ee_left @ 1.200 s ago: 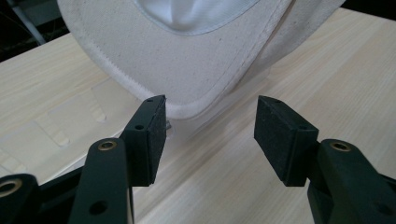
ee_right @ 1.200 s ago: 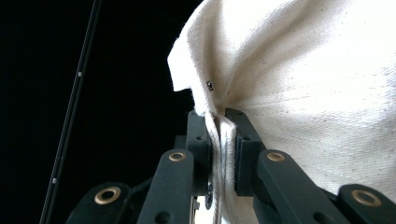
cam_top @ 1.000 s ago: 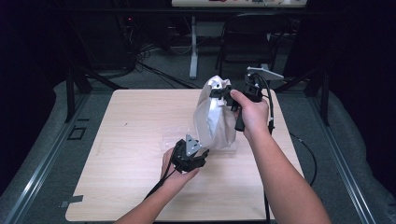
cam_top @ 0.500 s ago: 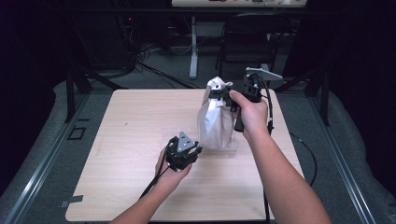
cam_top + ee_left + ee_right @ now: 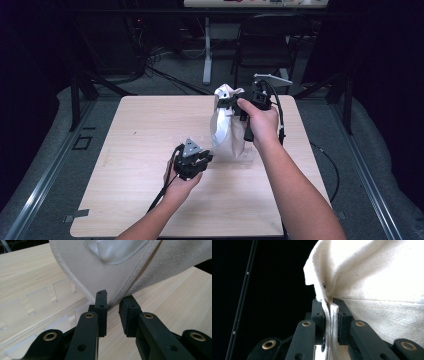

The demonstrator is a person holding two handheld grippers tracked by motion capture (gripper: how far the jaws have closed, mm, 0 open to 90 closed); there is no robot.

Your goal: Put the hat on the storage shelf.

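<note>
— Toward the far right part of the table (image 5: 150, 150), where was the cloth bag (image 5: 225, 132) just then?

— It stood upright there, its bottom on the wood and its top gathered in my right tool (image 5: 229, 103). From the right gripper view, my jaws were clamped on a fold of the off-white weave (image 5: 372, 302), the fabric pinched flat between the two pads.

— And your left tool (image 5: 205, 159)?

— Low, near the middle of the table, just beside the bag's lower edge. In the left gripper view, the jaws stood a little apart, and the bag's stitched seam (image 5: 125, 295) ran down toward the gap between them. I could not tell whether the pads already touched the cloth; they had not closed on it.

— How did you judge the bag would handle?

— Soft and light, I thought. It sagged and creased under its own weight and kept no shape except where I held it up. A coarse weave like that should not slip in the pads, but it would bunch and fold rather than resist.

— So where was the place to take hold?

— On the hem or seam, where the cloth was doubled and stitched. That ridge gave the jaws something to bite. A clear slotted sheet (image 5: 37, 300) lay flat on the table beside the bag, so I would have kept the low grip off it.
</note>
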